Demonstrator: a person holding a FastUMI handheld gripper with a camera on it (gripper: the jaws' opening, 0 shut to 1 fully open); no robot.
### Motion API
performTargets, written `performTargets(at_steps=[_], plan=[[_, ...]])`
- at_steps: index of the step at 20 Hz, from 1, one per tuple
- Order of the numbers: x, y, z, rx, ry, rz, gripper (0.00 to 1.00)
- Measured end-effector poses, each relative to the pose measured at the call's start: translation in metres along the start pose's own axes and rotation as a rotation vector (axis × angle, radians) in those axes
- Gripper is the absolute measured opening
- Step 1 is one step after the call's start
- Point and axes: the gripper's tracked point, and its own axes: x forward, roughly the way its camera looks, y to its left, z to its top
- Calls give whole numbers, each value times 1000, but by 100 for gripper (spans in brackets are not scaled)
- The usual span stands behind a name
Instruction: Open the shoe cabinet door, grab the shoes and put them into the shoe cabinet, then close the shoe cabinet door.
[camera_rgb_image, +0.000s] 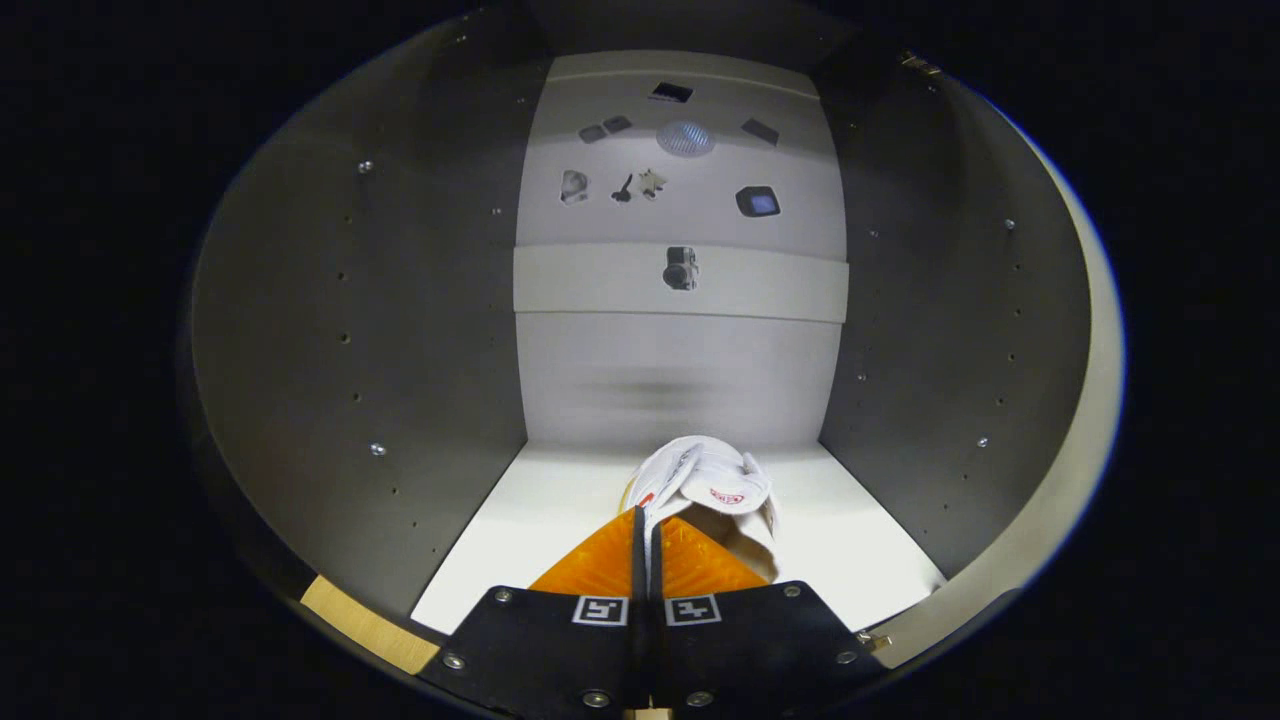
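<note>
A white shoe (712, 482) is being held at lower centre, the gripper (648, 528) clamped on its edge; it should be lowered flat onto the cabinet floor (540, 500) before being released.

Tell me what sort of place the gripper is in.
Likely inside a cabinet: side walls with peg holes, a white shelf floor, a back panel. The gripper holds a white shoe.

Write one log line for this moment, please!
stage: placing | fingers: shut on white shoe | shoe: inside shoe cabinet, over its floor | door: open
</note>
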Motion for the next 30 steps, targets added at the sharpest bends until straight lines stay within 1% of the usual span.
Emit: performTargets(at_steps=[1,2,6,9,11,12,14,16,19,20,21,22,25,26,27,28,30], plan=[[3,2,1,0,-1,7,0],[8,0,4,-21,-12,-10,0],[20,3,3,-86,-5,-15,0],[19,1,4,-80,-7,-28,3],[18,2,3,-70,-5,-21,11],[16,1,7,-70,-21,-24,28],[10,2,26,-68,-85,-34,49],[1,3,37,-51,-120,-34,54],[-20,-4,47,-25,-143,-37,59],[-31,-4,50,-18,-151,-35,65],[-43,-4,53,-16,-163,-37,68],[-59,-3,57,-15,-182,-34,73],[-112,-4,64,-37,-236,-59,82],[-131,-3,66,-35,-256,-58,86],[-151,-3,66,-34,-273,-61,87],[-171,-3,67,-24,-289,-56,92],[-208,-4,63,-2,-296,-46,93]])
